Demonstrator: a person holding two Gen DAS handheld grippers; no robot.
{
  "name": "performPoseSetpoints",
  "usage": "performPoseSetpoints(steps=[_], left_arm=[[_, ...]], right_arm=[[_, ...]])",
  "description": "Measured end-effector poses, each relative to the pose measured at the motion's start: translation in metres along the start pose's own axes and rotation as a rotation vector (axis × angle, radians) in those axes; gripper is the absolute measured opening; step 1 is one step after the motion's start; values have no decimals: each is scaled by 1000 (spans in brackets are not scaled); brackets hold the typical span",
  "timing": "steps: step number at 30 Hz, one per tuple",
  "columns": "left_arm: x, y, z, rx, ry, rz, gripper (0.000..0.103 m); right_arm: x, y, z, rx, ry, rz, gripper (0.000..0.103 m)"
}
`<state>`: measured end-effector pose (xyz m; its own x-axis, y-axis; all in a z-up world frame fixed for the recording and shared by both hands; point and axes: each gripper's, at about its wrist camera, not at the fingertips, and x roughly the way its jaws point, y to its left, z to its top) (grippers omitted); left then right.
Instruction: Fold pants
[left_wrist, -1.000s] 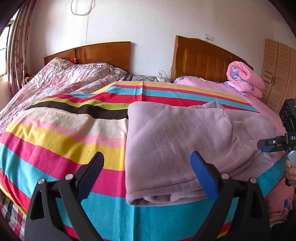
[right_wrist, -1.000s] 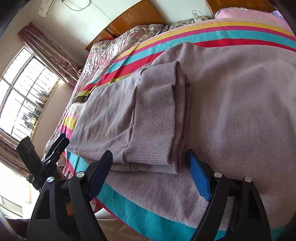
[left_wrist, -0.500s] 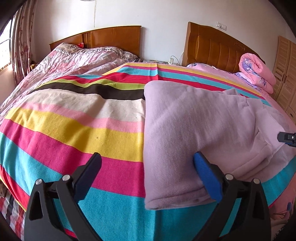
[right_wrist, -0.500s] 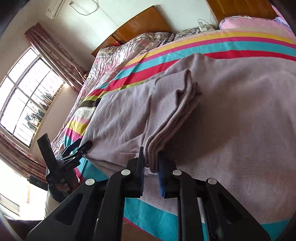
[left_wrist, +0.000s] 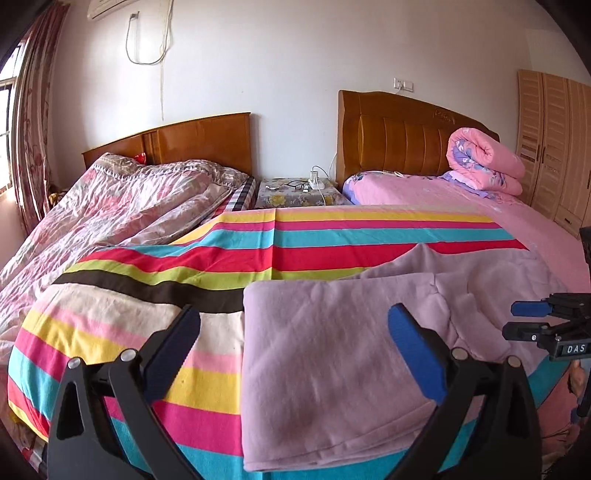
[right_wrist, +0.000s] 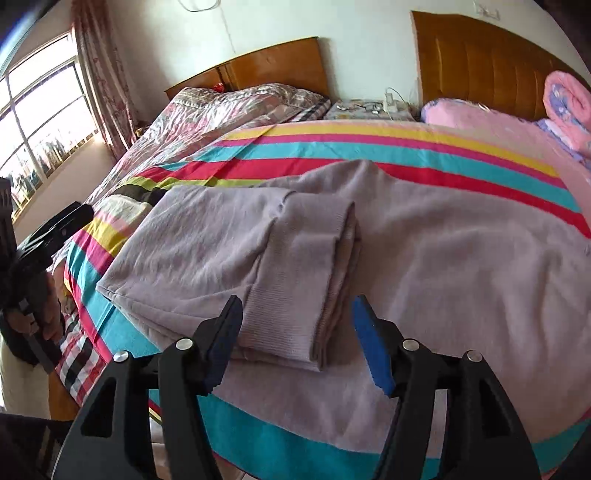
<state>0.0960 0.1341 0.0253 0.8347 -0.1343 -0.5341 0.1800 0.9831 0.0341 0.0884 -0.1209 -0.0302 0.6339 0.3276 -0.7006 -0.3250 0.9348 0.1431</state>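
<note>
A bedroom with two beds side by side held the scene, and the near bed (left_wrist: 110, 332) carried a striped cover (left_wrist: 207, 387) in bands of teal, red, yellow and black. The pants (left_wrist: 332, 369), a pale mauve knit, lay on that cover toward its near edge, folded over so that one layer rested on another. In the right wrist view the pants (right_wrist: 207, 251) showed a ribbed cuff (right_wrist: 295, 295) turned back on top of the lower layer, its end pointing at the camera.

The left gripper (left_wrist: 295, 354) hung just above the near edge of the pants, its fingers (left_wrist: 417, 358) spread wide and gripping nothing. The right gripper (right_wrist: 297, 345) hovered over the cuff end, its fingers (right_wrist: 369, 347) also apart, one on each side of the cuff, closing on nothing. From the left wrist view the right gripper (left_wrist: 543, 321) appeared at the far right edge of the pants.

Beyond the pants, a floral quilt (left_wrist: 110, 214) lay crumpled on the far bed. A nightstand (left_wrist: 299, 192) with cables stood between the two wooden headboards (left_wrist: 399, 144). A rolled pink blanket (left_wrist: 484, 162) sat by the right headboard, with a wardrobe (left_wrist: 554, 147) past it and a curtained window (right_wrist: 44, 110) far to the left of the pants.
</note>
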Motion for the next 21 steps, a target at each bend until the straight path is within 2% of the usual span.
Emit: performPoseSetpoints(steps=[4, 6, 8, 12, 14, 17, 18, 20, 21], left_arm=[[41, -26, -10, 72, 113, -24, 102], [59, -32, -28, 95, 182, -26, 102], [76, -35, -48, 134, 259, 0, 102], [69, -28, -43, 131, 260, -1, 102], [61, -22, -24, 119, 218, -2, 102], [54, -18, 16, 67, 161, -86, 102], [57, -20, 28, 67, 150, -97, 102], [71, -29, 45, 94, 146, -88, 102], [84, -34, 49, 105, 169, -83, 102]], right_arm=[[28, 33, -4, -147, 40, -16, 61], [45, 37, -16, -193, 90, -56, 61], [46, 35, -28, -228, 69, -56, 63], [37, 23, -23, -214, 103, 3, 64], [27, 15, -11, -202, 76, 1, 66], [23, 11, 13, -249, 28, -57, 68], [26, 9, 22, -264, 19, -50, 69], [37, 8, 37, -279, 11, -22, 69], [47, 5, 44, -277, 21, -11, 69]])
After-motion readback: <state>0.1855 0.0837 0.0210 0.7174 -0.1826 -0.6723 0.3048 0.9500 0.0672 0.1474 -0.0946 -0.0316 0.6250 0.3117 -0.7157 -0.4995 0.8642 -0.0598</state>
